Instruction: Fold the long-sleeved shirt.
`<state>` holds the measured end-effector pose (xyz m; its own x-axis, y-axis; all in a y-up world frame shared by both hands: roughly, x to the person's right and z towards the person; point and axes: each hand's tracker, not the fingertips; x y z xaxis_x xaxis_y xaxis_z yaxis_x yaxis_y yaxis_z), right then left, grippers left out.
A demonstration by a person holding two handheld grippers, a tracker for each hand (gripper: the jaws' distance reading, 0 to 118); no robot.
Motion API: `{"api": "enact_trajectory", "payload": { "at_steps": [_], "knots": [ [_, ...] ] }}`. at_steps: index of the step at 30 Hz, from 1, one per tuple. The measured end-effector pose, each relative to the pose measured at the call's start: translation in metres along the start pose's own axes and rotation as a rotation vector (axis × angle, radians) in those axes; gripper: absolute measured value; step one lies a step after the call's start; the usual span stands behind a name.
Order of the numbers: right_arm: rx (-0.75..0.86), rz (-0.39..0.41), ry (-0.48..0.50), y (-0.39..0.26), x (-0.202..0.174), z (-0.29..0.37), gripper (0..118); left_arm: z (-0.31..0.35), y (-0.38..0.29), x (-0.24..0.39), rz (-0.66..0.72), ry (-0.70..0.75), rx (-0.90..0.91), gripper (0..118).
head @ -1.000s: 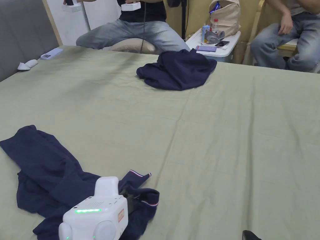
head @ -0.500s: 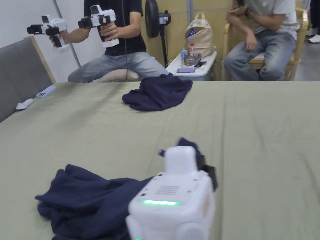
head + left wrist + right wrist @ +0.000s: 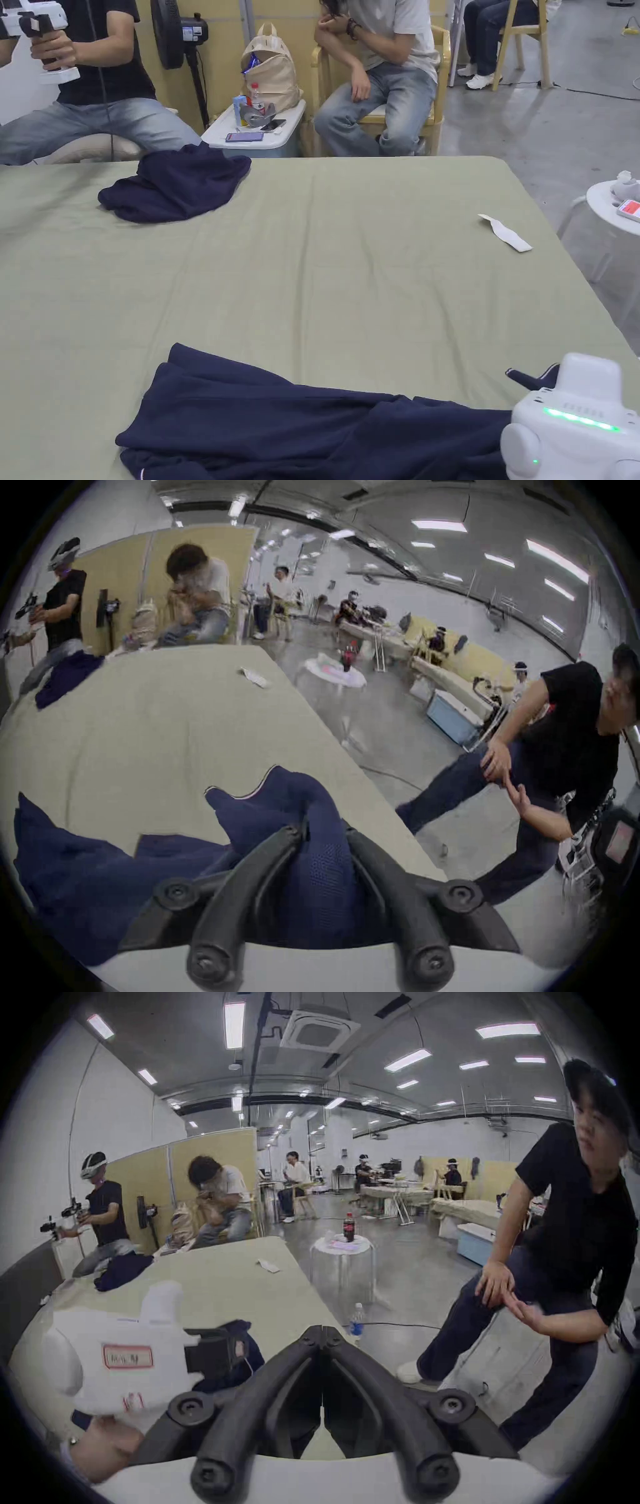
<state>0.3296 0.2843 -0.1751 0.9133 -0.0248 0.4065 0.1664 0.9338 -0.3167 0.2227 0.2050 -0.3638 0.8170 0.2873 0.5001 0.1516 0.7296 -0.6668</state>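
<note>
along the near edge of the green-covered table (image 3: 375, 262), the navy long-sleeved shirt (image 3: 300, 425) lies stretched. left gripper (image 3: 320, 830) jaws pinch a bunched fold of it at the table's right corner. right gripper (image 3: 322, 1333) jaws closed together, empty, off the table edge.

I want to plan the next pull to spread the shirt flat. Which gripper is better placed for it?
Probably the left gripper: its jaws already pinch the shirt. The right gripper is shut on nothing, off the bed edge.
</note>
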Motion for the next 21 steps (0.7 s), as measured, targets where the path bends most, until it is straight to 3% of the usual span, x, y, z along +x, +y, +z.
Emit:
{"api": "enact_trajectory", "payload": {
  "at_steps": [1,2,3,4,5,6,8,10,14,18,20,21],
  "knots": [
    [-0.009,-0.003,0.007,-0.004,-0.002,-0.005,1,0.005,-0.002,-0.007,0.004,-0.024,-0.032,52],
    [-0.014,-0.006,0.018,-0.005,-0.007,-0.006,1,0.016,-0.005,-0.015,0.038,-0.064,-0.012,60],
    [-0.011,-0.008,0.036,-0.005,-0.014,-0.007,1,0.035,-0.006,-0.024,0.072,-0.11,0.024,60],
    [-0.003,-0.008,0.063,-0.004,-0.021,-0.007,1,0.058,-0.003,-0.033,0.099,-0.156,0.072,83],
    [0.007,-0.01,0.084,-0.002,-0.031,-0.009,1,0.082,-0.001,-0.043,0.129,-0.206,0.111,99],
    [0.013,-0.01,0.114,0.001,-0.041,-0.009,1,0.11,0.002,-0.055,0.152,-0.263,0.153,105],
    [0.031,0.009,0.18,0.005,-0.063,-0.006,1,0.166,0.009,-0.077,0.169,-0.299,0.261,104],
    [0.056,0.034,0.237,0.009,-0.087,0.0,1,0.221,0.009,-0.107,0.135,-0.205,0.385,104],
    [0.102,0.071,0.359,0.014,-0.139,0.016,1,0.303,-0.003,-0.175,0.041,0.14,0.497,104],
    [0.126,0.125,0.454,0.005,-0.189,0.029,1,0.338,-0.035,-0.239,-0.013,0.47,0.385,100],
    [0.099,0.139,0.474,-0.004,-0.208,0.033,1,0.342,-0.056,-0.263,0.015,0.599,0.31,68],
    [0.084,0.146,0.504,-0.008,-0.217,0.035,1,0.342,-0.07,-0.274,0.04,0.642,0.293,40]
  ]
}}
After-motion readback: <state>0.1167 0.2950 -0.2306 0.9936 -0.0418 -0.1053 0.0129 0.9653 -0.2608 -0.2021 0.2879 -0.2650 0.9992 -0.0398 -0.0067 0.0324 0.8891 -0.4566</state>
